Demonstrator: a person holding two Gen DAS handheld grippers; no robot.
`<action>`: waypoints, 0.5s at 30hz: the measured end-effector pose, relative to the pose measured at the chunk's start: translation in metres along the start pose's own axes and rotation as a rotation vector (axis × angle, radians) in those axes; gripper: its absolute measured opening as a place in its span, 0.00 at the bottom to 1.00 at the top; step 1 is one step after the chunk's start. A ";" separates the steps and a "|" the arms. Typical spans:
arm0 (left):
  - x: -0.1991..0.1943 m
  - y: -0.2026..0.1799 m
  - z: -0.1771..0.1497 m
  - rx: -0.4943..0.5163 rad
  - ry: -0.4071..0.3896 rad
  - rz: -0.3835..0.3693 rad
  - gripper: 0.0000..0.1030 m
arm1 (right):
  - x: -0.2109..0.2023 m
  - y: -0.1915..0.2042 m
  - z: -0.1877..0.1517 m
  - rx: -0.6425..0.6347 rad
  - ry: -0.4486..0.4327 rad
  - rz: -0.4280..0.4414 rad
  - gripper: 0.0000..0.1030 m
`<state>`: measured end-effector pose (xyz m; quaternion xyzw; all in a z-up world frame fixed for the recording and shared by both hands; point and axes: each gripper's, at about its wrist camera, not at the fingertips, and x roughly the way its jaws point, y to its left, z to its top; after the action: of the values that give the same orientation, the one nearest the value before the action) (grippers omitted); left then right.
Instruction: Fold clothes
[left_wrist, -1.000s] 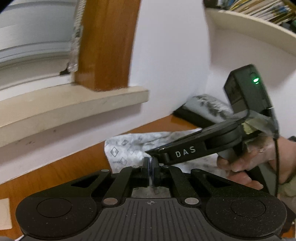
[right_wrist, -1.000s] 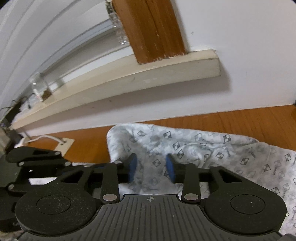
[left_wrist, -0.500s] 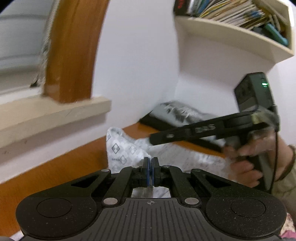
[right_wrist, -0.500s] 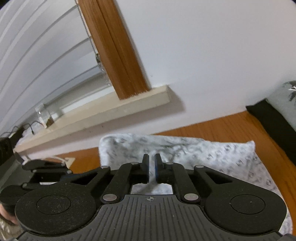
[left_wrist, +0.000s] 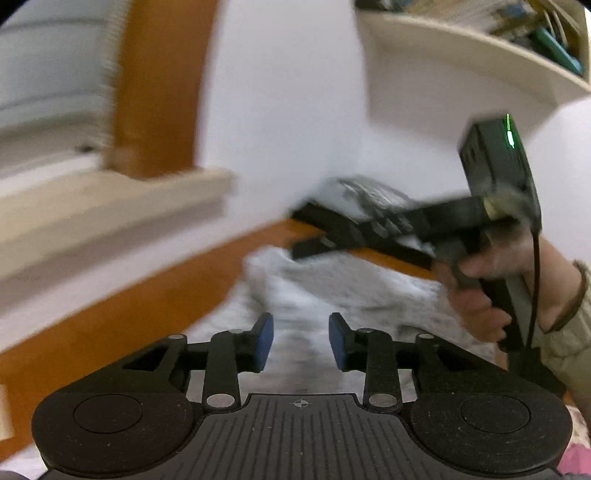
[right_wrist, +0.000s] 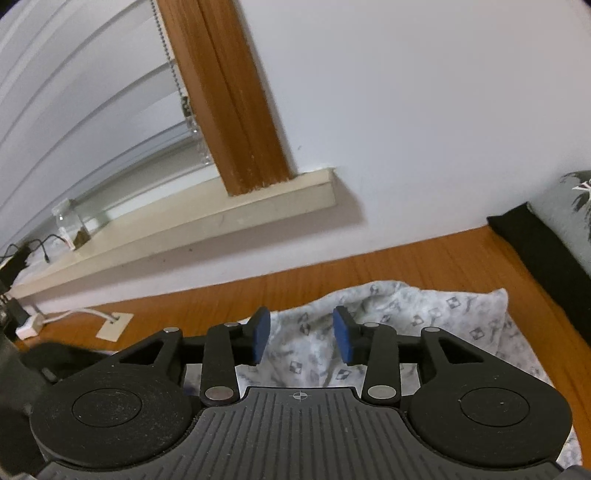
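I take the patterned cloth (right_wrist: 399, 332) as my landmark; it lies rumpled on the wooden worktop (right_wrist: 424, 262), below the window sill (right_wrist: 207, 225) and the white wall. Left of the cloth, near the worktop's edge, a white cable plate (right_wrist: 115, 325) sits flat. My left tongs (left_wrist: 301, 341) hang over the near part of the cloth, their blue pads (left_wrist: 265, 339) parting, nothing pressed between them. My right tongs (right_wrist: 301, 334) hover over the cloth's middle, likewise opening with only the fabric beneath the gap. In the blurred left view, my right hand (left_wrist: 487, 291) grips its handle above the cloth's right side. Right of the cloth lies a black and grey cushion (right_wrist: 554, 229).
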<state>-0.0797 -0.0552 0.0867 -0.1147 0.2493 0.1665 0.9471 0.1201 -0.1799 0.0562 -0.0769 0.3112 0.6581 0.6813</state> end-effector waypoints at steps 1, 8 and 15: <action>-0.007 0.009 -0.001 0.002 0.001 0.031 0.35 | 0.003 0.002 0.000 -0.006 0.011 0.008 0.42; -0.019 0.064 -0.020 -0.055 0.083 0.134 0.35 | 0.004 0.030 -0.003 -0.057 0.016 0.058 0.44; -0.006 0.062 -0.034 -0.036 0.156 0.033 0.36 | 0.009 0.037 -0.021 -0.132 0.086 -0.002 0.42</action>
<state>-0.1225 -0.0104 0.0523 -0.1401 0.3212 0.1771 0.9197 0.0778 -0.1789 0.0462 -0.1504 0.2960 0.6725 0.6614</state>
